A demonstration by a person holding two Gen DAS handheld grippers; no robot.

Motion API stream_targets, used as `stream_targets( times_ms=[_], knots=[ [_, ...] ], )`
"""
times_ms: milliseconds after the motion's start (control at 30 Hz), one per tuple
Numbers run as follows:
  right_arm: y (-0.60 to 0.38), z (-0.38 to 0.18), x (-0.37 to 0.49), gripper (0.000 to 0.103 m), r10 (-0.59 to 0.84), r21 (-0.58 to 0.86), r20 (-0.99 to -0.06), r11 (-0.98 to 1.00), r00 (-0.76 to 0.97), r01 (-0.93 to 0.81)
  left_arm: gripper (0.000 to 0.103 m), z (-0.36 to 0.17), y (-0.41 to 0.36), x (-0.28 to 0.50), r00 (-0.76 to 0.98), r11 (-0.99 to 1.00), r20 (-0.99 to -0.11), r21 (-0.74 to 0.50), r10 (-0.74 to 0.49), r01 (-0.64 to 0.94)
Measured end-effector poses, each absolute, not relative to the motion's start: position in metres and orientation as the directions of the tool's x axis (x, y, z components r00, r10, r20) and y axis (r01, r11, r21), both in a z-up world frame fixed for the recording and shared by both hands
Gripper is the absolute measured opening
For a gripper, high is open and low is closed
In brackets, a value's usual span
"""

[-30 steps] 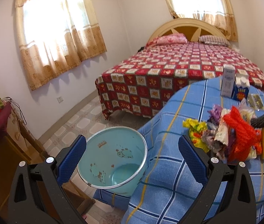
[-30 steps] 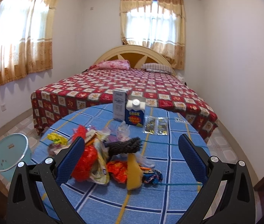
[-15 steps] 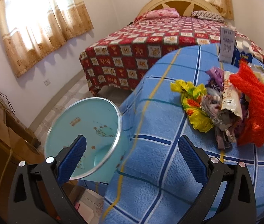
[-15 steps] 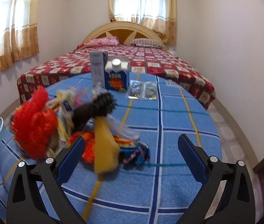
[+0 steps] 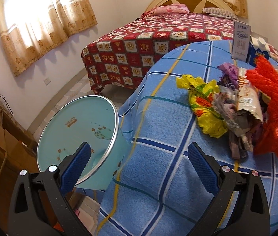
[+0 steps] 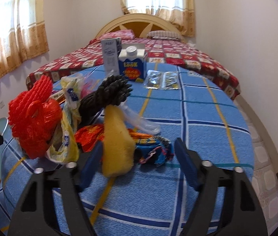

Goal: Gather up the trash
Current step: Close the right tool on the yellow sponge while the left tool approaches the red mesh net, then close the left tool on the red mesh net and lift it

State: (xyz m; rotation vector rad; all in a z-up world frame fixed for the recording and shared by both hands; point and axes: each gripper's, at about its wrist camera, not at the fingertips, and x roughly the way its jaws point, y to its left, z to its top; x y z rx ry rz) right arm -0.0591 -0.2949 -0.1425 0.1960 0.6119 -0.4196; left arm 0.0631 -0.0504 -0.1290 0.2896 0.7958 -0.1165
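Right gripper [image 6: 139,163] jaws just closing around yellow sponge [image 6: 117,147], not yet pinching. Left gripper [image 5: 139,161] spread wide, empty (bin [image 5: 64,118] rim beside table edge [image 5: 137,118], bare cloth ahead)

A bed [image 6: 178,55] with a red patterned cover stands behind the table. Curtains [image 5: 40,19] hang at the windows. Two pillows [image 6: 164,34] lie by the headboard [image 6: 139,22].
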Motion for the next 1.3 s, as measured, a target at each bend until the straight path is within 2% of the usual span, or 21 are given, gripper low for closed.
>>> stream_targets(
  times_ms=[100,233,267,300,400,733,1300],
  knots=[
    [-0.290,-0.144,-0.057,0.057,-0.272,0.078,-0.608,0.914,0.746,0.398,0.097,-0.126,-0.055,0.056,0.704,0.950,-0.710,0.210,-0.013,0.229],
    [-0.280,-0.145,-0.055,0.057,-0.265,0.049,-0.613,0.927,0.744,0.371,0.097,-0.122,-0.061,0.051,0.711,0.947,-0.702,0.200,-0.039,0.250],
    [-0.280,-0.146,-0.055,0.048,-0.261,0.047,-0.616,0.930,0.744,0.365,0.097,-0.122,-0.062,0.051,0.712,0.947,-0.701,0.196,-0.047,0.256],
    [-0.279,-0.148,-0.053,0.029,-0.246,0.046,-0.628,0.936,0.738,0.350,0.097,-0.121,-0.063,0.050,0.711,0.946,-0.701,0.187,-0.060,0.265],
    [-0.280,-0.150,-0.054,0.026,-0.229,0.062,-0.635,0.937,0.738,0.344,0.097,-0.121,-0.067,0.047,0.708,0.943,-0.701,0.176,-0.081,0.283],
    [-0.285,-0.118,-0.077,0.025,-0.223,0.123,-0.556,0.931,0.801,0.344,0.097,-0.112,-0.084,0.035,0.711,0.931,-0.688,0.151,-0.143,0.333],
    [-0.345,-0.115,-0.111,0.025,-0.358,0.097,-0.564,0.866,0.744,0.490,0.097,-0.065,-0.147,0.017,0.713,0.911,-0.653,0.082,-0.258,0.404]
  ],
)
